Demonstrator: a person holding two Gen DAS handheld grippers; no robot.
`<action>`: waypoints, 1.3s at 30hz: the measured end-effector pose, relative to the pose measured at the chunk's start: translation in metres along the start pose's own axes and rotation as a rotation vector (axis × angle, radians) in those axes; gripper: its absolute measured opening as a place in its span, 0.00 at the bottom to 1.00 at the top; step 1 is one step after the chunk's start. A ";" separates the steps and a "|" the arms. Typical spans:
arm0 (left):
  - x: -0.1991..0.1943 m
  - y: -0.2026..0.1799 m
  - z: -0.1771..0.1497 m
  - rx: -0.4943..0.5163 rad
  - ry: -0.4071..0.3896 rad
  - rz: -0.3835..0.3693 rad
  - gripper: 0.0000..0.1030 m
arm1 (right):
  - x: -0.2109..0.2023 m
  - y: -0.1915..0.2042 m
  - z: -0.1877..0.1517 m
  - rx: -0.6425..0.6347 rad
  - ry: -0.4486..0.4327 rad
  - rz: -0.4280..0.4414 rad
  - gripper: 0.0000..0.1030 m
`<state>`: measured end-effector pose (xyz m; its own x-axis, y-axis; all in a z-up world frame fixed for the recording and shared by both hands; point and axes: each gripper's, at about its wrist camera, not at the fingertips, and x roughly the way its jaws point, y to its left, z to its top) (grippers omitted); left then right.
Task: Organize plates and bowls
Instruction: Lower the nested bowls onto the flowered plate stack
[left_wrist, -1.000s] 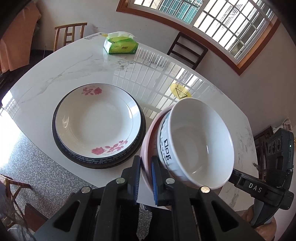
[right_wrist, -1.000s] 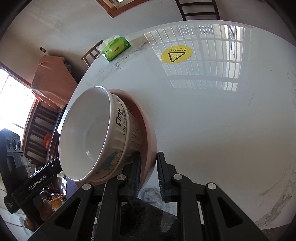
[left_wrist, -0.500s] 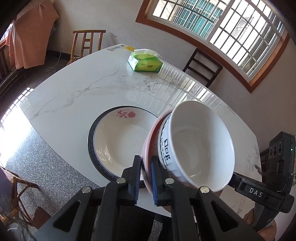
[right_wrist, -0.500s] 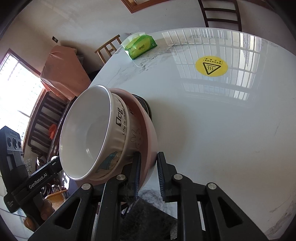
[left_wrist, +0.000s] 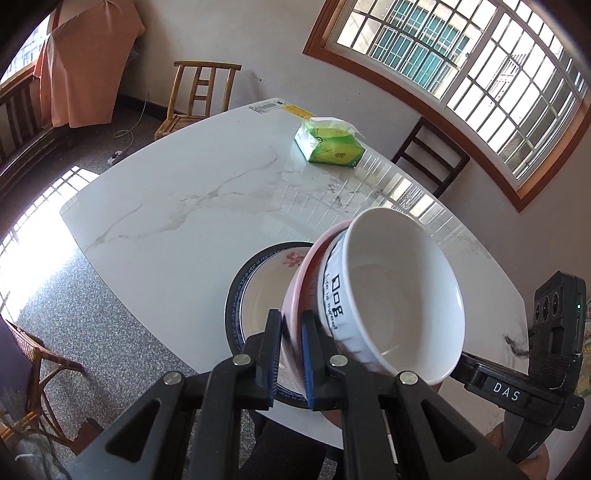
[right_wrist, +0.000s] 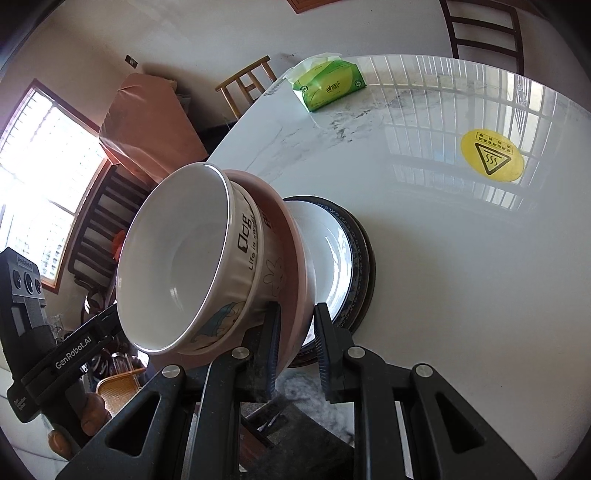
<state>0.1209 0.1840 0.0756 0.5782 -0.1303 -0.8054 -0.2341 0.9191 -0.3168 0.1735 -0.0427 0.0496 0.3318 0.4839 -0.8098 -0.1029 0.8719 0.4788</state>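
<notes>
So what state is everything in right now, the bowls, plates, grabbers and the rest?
White bowl: empty, nested in the pink bowl, tilted, held in the air.
Pink bowl: rim pinched on both sides.
Left gripper: shut on the pink bowl.
Right gripper: shut on the pink bowl.
Plates: stacked on the table, empty.
Tissue pack: opened.

Bright window daylight glares off the table (right_wrist: 461, 258); fisheye edges warp.

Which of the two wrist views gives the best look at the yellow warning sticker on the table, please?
The right wrist view: the yellow warning sticker lies fully visible on the white table, triangle symbol readable. The left wrist view shows none of it; there the stacked bowls probably cover that part of the table.
</notes>
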 end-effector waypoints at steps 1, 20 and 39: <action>0.002 0.002 0.001 -0.003 0.005 0.000 0.08 | 0.002 0.002 0.001 -0.002 0.004 -0.001 0.18; 0.045 0.021 0.001 -0.031 0.083 -0.002 0.08 | 0.037 -0.005 0.015 0.021 0.068 -0.025 0.18; 0.035 0.019 -0.027 0.117 -0.234 0.157 0.52 | 0.030 0.003 0.009 -0.065 -0.102 -0.116 0.28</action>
<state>0.1162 0.1871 0.0278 0.7092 0.0937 -0.6987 -0.2514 0.9596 -0.1266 0.1917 -0.0264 0.0292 0.4382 0.3727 -0.8180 -0.1177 0.9259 0.3589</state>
